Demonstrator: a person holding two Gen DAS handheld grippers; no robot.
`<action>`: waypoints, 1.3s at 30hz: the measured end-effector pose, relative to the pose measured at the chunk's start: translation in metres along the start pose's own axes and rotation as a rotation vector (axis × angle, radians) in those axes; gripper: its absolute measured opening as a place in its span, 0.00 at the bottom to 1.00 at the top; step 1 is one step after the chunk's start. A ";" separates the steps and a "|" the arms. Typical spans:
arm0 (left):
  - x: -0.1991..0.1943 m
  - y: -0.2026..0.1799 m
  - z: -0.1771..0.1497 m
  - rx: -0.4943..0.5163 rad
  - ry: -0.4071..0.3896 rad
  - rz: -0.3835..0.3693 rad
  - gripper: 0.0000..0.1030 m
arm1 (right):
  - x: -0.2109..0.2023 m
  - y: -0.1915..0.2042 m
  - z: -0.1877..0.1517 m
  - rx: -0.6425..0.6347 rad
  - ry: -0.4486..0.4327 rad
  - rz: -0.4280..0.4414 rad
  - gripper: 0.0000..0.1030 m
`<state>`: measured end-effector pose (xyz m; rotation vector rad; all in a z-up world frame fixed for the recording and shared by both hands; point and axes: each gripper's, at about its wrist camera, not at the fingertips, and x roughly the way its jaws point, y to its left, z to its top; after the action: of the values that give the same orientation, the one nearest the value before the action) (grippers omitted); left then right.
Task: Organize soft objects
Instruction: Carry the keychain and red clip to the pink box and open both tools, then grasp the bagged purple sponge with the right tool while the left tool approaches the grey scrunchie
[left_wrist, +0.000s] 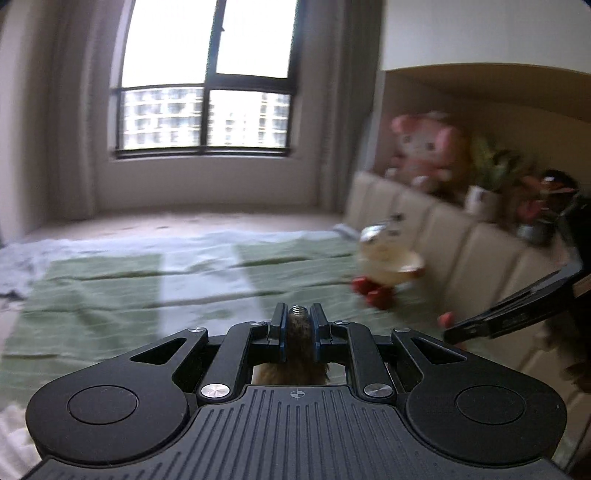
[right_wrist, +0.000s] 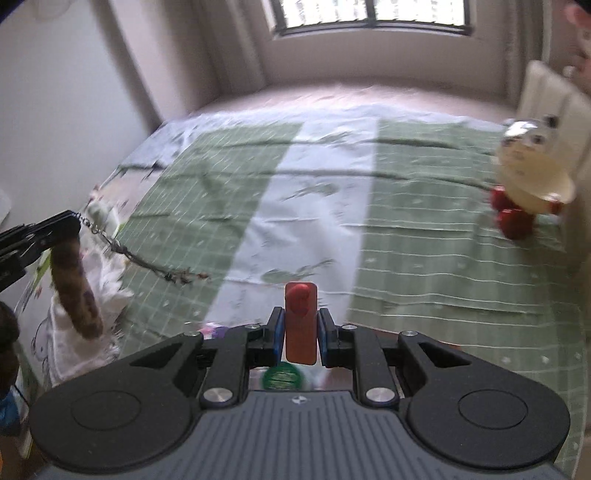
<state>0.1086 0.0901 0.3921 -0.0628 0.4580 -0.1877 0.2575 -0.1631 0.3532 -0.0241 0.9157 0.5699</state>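
Note:
My left gripper (left_wrist: 298, 320) is shut on a brown furry toy (left_wrist: 298, 339) with a metal chain; in the right wrist view the same toy (right_wrist: 75, 288) hangs from that gripper (right_wrist: 68, 225) at the left. My right gripper (right_wrist: 301, 325) is shut on an orange-red strip of a toy (right_wrist: 301, 321), with a green round part (right_wrist: 282, 376) below it. A cream plush doll with red feet (left_wrist: 388, 262) sits on the bed against the headboard; it also shows in the right wrist view (right_wrist: 528, 173).
The bed has a green and white cover (right_wrist: 424, 240). A padded beige headboard (left_wrist: 461, 243) carries a pink plush (left_wrist: 424, 147), a potted plant (left_wrist: 487, 181) and other ornaments. White cloth (right_wrist: 81, 332) lies at the left bed edge. A window (left_wrist: 207, 85) is behind.

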 end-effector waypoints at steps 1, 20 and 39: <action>0.005 -0.013 0.002 0.003 0.002 -0.026 0.15 | -0.007 -0.010 -0.004 0.010 -0.010 -0.008 0.17; 0.154 -0.099 -0.049 -0.143 0.148 -0.270 0.18 | 0.037 -0.120 -0.107 0.305 -0.057 0.045 0.31; 0.045 0.088 -0.207 -0.340 0.216 0.073 0.18 | 0.132 0.040 -0.247 -0.044 0.128 -0.060 0.63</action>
<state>0.0706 0.1635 0.1787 -0.3611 0.7032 -0.0428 0.1172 -0.1321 0.1095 -0.1287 1.0228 0.5376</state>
